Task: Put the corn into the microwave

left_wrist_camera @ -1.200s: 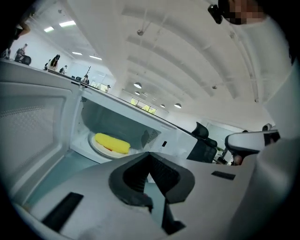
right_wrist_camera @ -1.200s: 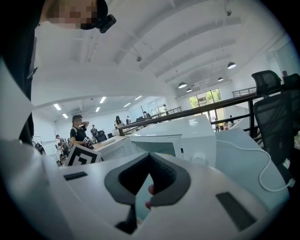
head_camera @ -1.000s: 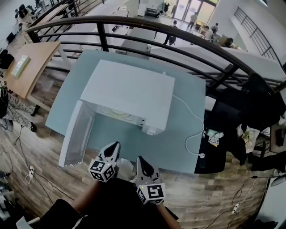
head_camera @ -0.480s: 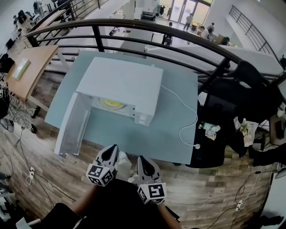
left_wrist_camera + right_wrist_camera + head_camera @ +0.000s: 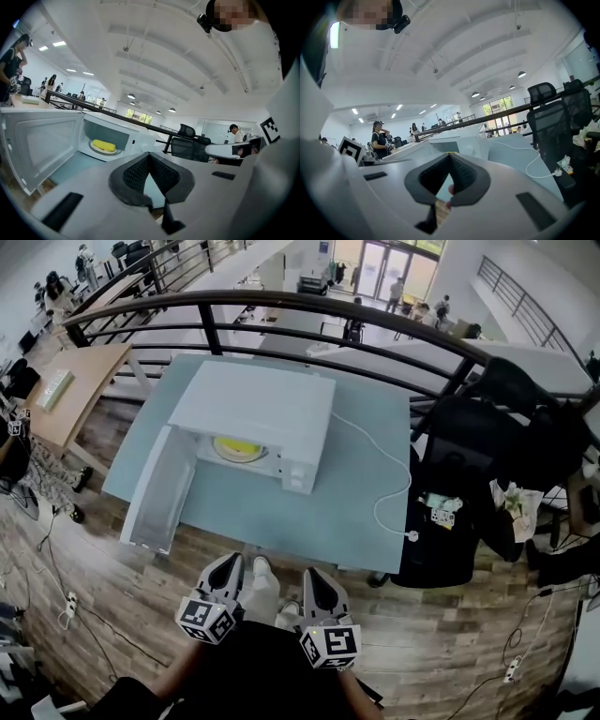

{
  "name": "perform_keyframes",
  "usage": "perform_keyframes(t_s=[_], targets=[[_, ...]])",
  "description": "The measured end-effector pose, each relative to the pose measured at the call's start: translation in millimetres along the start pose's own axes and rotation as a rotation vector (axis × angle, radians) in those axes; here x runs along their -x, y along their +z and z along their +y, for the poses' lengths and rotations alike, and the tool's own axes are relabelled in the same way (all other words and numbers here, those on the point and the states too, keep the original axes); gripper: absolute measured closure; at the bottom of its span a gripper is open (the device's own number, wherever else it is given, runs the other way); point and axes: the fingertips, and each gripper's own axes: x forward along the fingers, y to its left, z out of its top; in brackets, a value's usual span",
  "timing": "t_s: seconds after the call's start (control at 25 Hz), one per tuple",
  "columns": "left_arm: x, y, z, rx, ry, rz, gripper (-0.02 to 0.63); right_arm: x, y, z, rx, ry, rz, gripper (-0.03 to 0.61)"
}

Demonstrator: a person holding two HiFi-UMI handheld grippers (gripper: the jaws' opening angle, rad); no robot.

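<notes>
Head view looks steeply down on a white microwave point(image 5: 253, 409) that stands on a blue-grey counter point(image 5: 281, 512), with its door point(image 5: 159, 488) swung wide open to the left. From there only the front of the cavity shows. The microwave's own top hides the rest, so the corn point(image 5: 234, 446) reads as a yellow patch on a pale round plate point(image 5: 247, 458) whose far side is cut off.

Left gripper view gives the clearer look. The corn lies on its side on that plate, inside the microwave and well apart from both tongs.

The left tongs point(image 5: 228, 563) and right tongs point(image 5: 312, 576) sit side by side just short of the counter's near edge, both pointing toward the microwave. Each pair is fully closed, pads meeting at the tip, with nothing gripped.

In the right gripper view the tongs' own body blocks most of the microwave. Only its upper part and a stretch of counter show above it, and the corn cannot be seen there. A small pinkish shape shows through the gap below the closed pads, too small to identify.

A white cable point(image 5: 409, 482) runs from the microwave's right side across the counter to a plug point(image 5: 411, 535) lying near the edge. A black railing point(image 5: 375, 320) curves behind the counter, and a black office chair point(image 5: 187, 149) stands to the right. The person's arms and dark clothing are cut off at the bottom of the head view.
</notes>
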Motion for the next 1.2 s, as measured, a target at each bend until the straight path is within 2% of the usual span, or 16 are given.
perform_keyframes(t_s=[0.32,0.64,0.8,1.2], targets=[[46.6,5.7,-9.5,0.006,0.028,-0.056,0.612,36.3,4.6,-1.8,0.002,-0.034,-0.050,0.571],[78.5,19.2,-10.0,0.007,0.064,-0.106,0.612,56.4,10.3,10.6,0.019,-0.024,-0.086,0.571],[89.3,20.8,-15.5,-0.018,0.055,-0.106,0.612,59.9,8.8,21.7,0.024,0.000,-0.088,0.571],[104.8,7.4,-21.4,-0.011,0.058,-0.077,0.612,66.8,0.5,39.8,0.044,0.039,-0.075,0.571]])
